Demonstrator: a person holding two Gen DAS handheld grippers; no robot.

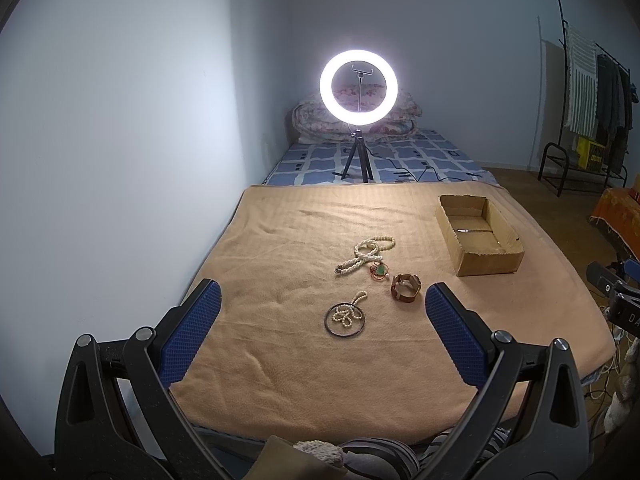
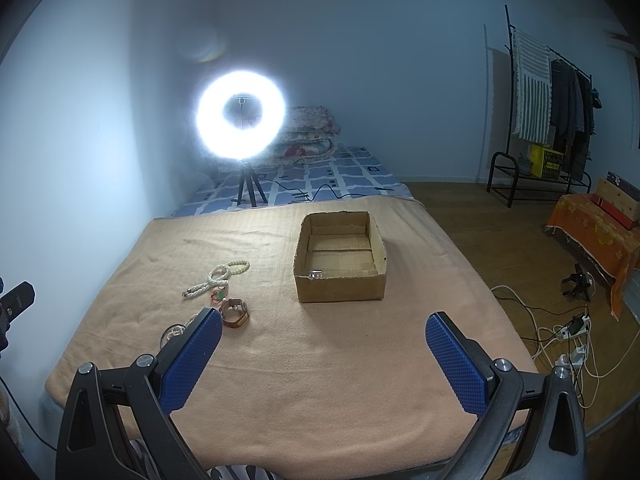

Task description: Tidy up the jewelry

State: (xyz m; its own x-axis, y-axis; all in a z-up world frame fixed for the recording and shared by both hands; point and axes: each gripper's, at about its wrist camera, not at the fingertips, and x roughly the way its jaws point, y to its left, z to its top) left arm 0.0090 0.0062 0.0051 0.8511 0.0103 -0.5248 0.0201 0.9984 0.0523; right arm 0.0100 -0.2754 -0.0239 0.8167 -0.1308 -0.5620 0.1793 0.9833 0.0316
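Both grippers hang above the near edge of a tan blanket (image 1: 280, 352), jaws spread wide and holding nothing. The left gripper (image 1: 322, 312) fills the bottom of its frame, its blue pads (image 1: 192, 336) flanking the jewelry. The right gripper (image 2: 324, 344) sits at the bottom of its own frame, pads (image 2: 456, 364) equally far apart.

The jewelry lies in a loose cluster at the centre of the left view. A long bead necklace (image 1: 366, 256) is farthest back, coiled over itself. Just below it, touching or nearly so, is a small piece with a green stone (image 1: 380, 270); its form is too small to tell. To the right of that sits a brown strap (image 1: 406, 287), curled upright. Nearest the gripper lies a dark bangle (image 1: 343, 320) flat on the blanket, with a short bead string (image 1: 348, 310) lying partly inside it and trailing over its upper right rim.

A cardboard box (image 1: 490, 262) stands at the right of the left view, well apart from the cluster; in the right view the box (image 2: 340, 288) is at centre, with one small shiny item (image 2: 316, 275) in its near left corner.

A lit ring light (image 1: 358, 87) on a tripod stands beyond the blanket, at upper centre. A clothes rack (image 2: 548, 120) is at far right.
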